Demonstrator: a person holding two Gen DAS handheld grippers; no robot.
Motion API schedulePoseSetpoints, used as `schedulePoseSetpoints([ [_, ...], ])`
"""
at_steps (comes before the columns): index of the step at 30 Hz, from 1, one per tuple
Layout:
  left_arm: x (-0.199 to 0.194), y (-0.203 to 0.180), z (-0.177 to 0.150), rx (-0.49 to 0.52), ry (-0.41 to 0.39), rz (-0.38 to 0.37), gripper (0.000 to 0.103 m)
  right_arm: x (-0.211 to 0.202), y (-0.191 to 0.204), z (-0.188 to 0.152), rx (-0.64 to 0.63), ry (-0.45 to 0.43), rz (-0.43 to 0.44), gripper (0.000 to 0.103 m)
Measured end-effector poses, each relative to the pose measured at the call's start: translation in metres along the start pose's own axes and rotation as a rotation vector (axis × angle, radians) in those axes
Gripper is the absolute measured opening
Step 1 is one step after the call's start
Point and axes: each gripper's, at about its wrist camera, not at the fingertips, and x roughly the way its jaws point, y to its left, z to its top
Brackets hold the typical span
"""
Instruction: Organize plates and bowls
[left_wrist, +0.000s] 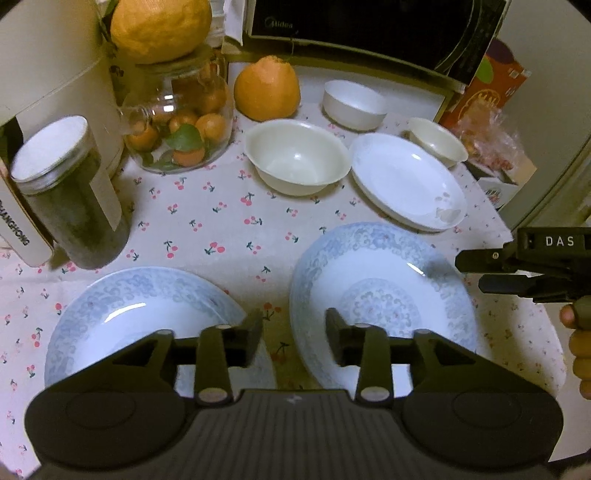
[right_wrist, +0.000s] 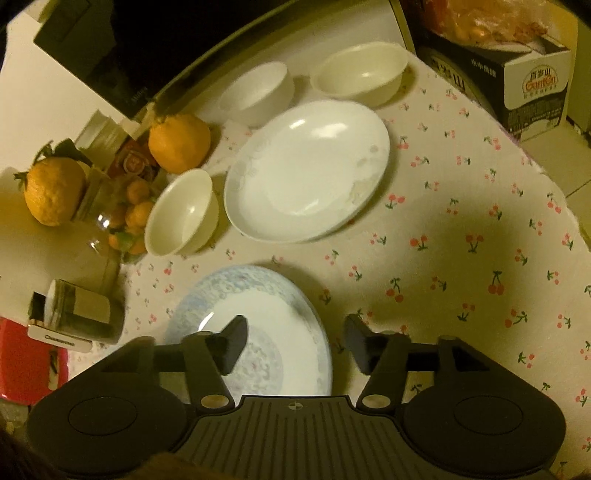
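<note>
Both grippers empty. Left gripper (left_wrist: 293, 334) has fingers partly apart over bare cherry-print tabletop (left_wrist: 207, 221), between two blue-patterned ceramic plates: left one (left_wrist: 122, 314), right one (left_wrist: 376, 280). Right gripper (right_wrist: 295, 341) has fingers wider apart, straddling the near rim of a blue-patterned plate (right_wrist: 266, 314), pads apparently not touching it (view blurred). Plain white oval plate (left_wrist: 406, 181) and three cream bowls, the nearest (left_wrist: 297, 157), sit further back, unstacked. Risks: a thin glazed rim could slip from a shallow pinch; a tilted lift may knock the dark glass jar (left_wrist: 70, 192); both grippers close together could collide.
</note>
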Motion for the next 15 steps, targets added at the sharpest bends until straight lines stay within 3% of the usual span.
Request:
schedulePoseSetpoints([
  [3,-0.01,0.004,-0.001,0.002,-0.03,0.01,0.077,-0.005,0.004,0.0,-0.006,-0.017,0.015,0.078],
  [7,-0.021,0.012,-0.003,0.017,-0.055,0.035,0.099,-0.009,0.013,-0.003,-0.031,-0.031,0.052,0.087],
  [15,-0.031,0.043,-0.015,0.026,-0.066,0.139,0.103,-0.006,0.041,-0.022,-0.113,-0.037,0.087,0.09],
])
